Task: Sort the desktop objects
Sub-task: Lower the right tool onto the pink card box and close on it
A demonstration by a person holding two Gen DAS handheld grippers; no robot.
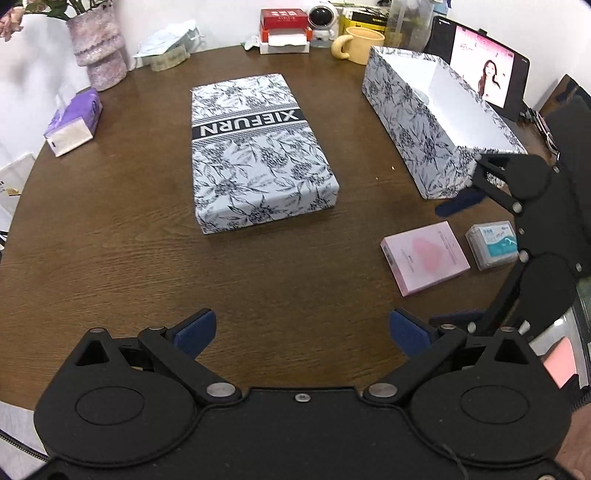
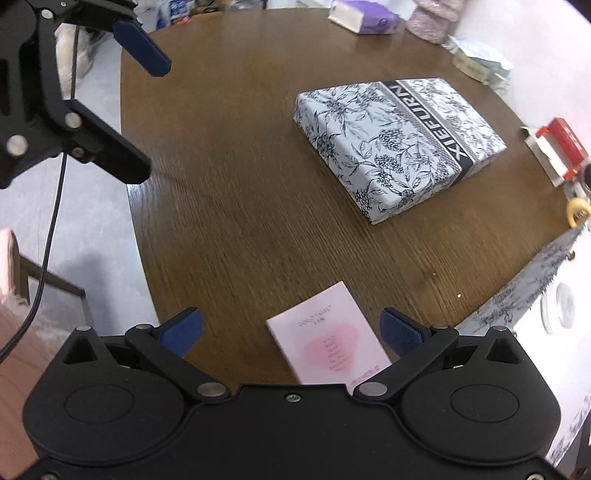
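The pink box (image 2: pixel 328 341), printed with a heart, lies flat on the brown surface (image 2: pixel 240 206) near its edge, directly under the right tongs (image 2: pixel 291 330). These tongs are spread wide, one blue pad on each side of the box and above it, gripping nothing. In the left wrist view the same pink box (image 1: pixel 424 256) sits beside a small clear box (image 1: pixel 491 245) with a blue label, the two nearly touching. Just beyond them stands the open box (image 1: pixel 424 125), floral outside and white inside; in this view a round pale shape shows against its inner wall, too unclear to name.

The right tongs (image 1: pixel 458 258) reach in from the right edge of that view, one finger over the near corner of the open box, the other low beside the pink box.

The floral lid (image 1: pixel 258 147), marked XIEFURN, lies flat in the middle of the surface, well apart from the open box. The left tongs (image 1: pixel 303 330) hover over bare wood in front of the lid, released and empty.

Along the far edge sit a purple tissue pack (image 1: pixel 74 122), a vase (image 1: pixel 98 48), a red box (image 1: pixel 284 27), a yellow mug (image 1: pixel 360 44) and a lit tablet (image 1: pixel 484 64).
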